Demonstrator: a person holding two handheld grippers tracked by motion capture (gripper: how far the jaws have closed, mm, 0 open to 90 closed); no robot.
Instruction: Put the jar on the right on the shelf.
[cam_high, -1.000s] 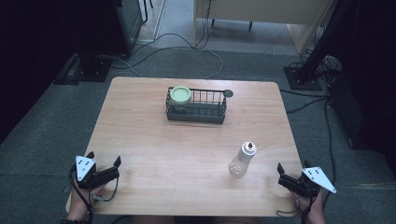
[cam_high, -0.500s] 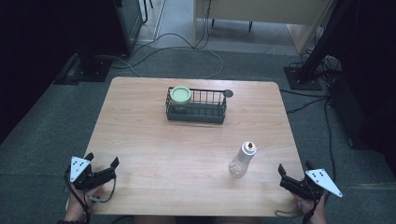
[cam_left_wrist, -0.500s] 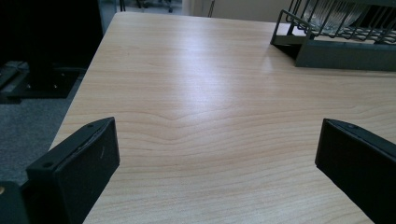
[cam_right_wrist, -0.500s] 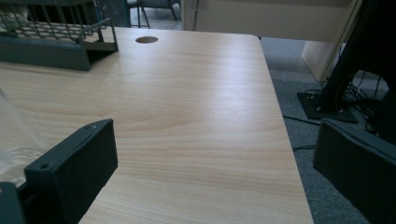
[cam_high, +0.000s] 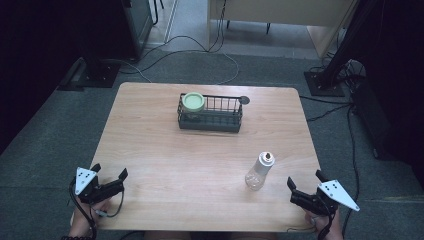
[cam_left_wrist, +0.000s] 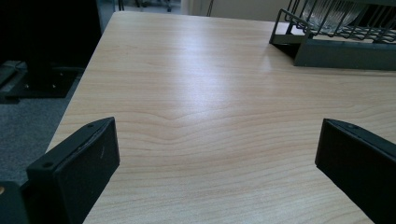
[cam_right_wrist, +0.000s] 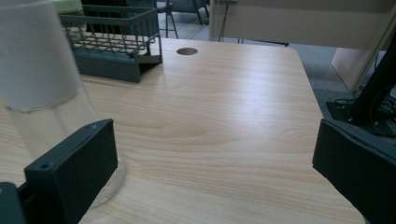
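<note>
Right fingers (cam_right_wrist: 70, 172): two black pads spread wide apart, nothing between them; bare wood shows in the gap in the right gripper view.
Right gripper (cam_high: 303, 186): held low at the near right corner of the worktop, grey three-cornered plate on top, pointing inward toward the bottle; a hand grips it from below the worktop edge.
Left fingers (cam_left_wrist: 74, 172): two black pads spread wide apart, holding nothing; plain wood grain between them in the left gripper view.
Left gripper (cam_high: 108, 175): held at the near left corner of the worktop, grey plate on top, cable trailing beneath, well apart from every item.
Bottle (cam_high: 260, 171): clear plastic, white label around the upper body, standing upright on the near right part of the worktop; near the right gripper, not touching it. In the right gripper view (cam_right_wrist: 44, 84) it stands just beyond the left-hand pad, outside the gap.
Basket (cam_high: 210, 114): dark wire rack on a solid base, at the far middle of the worktop, well apart from both grippers.
Green lid (cam_high: 193, 102): round, pale green, in the left end of the basket, topping something I cannot make out.
Worktop (cam_high: 165, 155): light wood, rounded corners, small dark round hole near the far edge by the basket.
Floor (cam_high: 45, 145): grey carpet, black cables running behind the worktop.
</note>
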